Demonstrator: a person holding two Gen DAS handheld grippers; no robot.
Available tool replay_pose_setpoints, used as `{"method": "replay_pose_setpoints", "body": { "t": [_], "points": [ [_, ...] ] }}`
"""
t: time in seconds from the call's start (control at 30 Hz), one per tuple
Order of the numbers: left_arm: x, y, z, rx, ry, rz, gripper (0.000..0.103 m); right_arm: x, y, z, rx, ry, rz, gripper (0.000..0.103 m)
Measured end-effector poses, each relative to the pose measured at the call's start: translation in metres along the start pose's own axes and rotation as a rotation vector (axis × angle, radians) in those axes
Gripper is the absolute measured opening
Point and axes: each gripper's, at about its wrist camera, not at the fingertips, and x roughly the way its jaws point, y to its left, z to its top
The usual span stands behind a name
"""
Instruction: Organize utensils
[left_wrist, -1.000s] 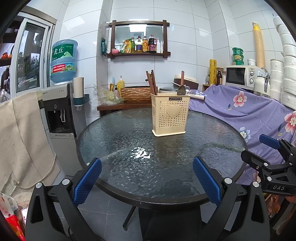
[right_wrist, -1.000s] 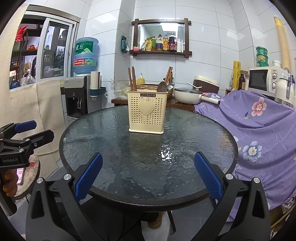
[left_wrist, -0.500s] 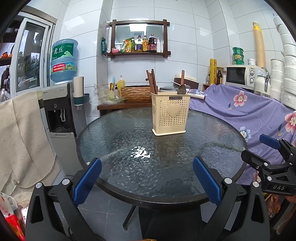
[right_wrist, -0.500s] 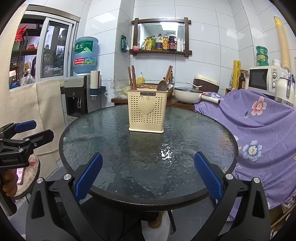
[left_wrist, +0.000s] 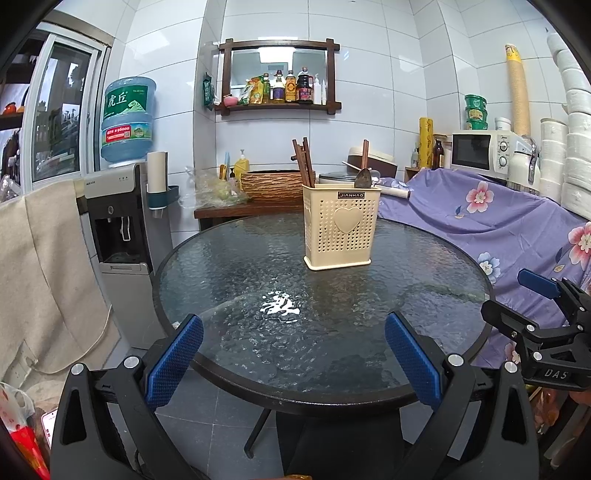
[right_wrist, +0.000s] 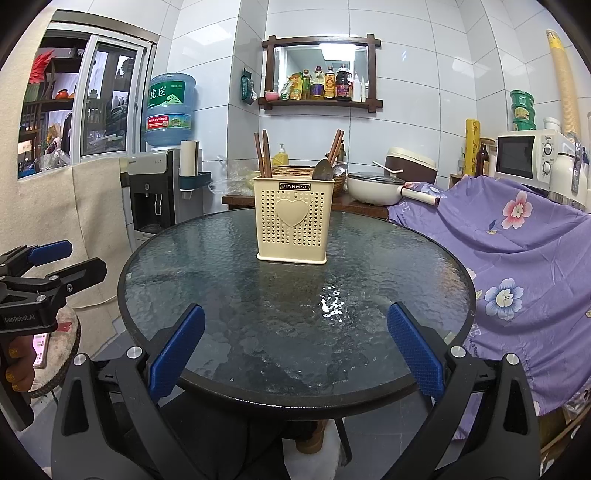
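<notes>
perforated plastic caddy on pebbled round glass table | left gripper, right gripper: wide apart, empty

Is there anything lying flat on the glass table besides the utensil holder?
No, only the utensil holder stands on the glass table.

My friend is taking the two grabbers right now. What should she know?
Left gripper: open, holding nothing, at the near edge of the glass table.
Right gripper: open, holding nothing, also at the near edge.
The cream utensil holder stands upright on the far half of the table. Brown chopsticks stick up at its left side; more sticks and a dark spoon-like utensil at its right.
Done: no loose utensils lie on the table.
Left: apparently nothing, unless the holder needs sorting.
</notes>
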Motion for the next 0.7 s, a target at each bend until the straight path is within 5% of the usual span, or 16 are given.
{"method": "replay_pose_setpoints", "body": {
  "t": [0.7],
  "points": [
    [0.0001, 0.0006, -0.001, -0.001, 0.0, 0.002, 0.097, 0.001, 0.0015, -0.0015, -0.002, 0.004, 0.0, 0.097]
  ]
}}
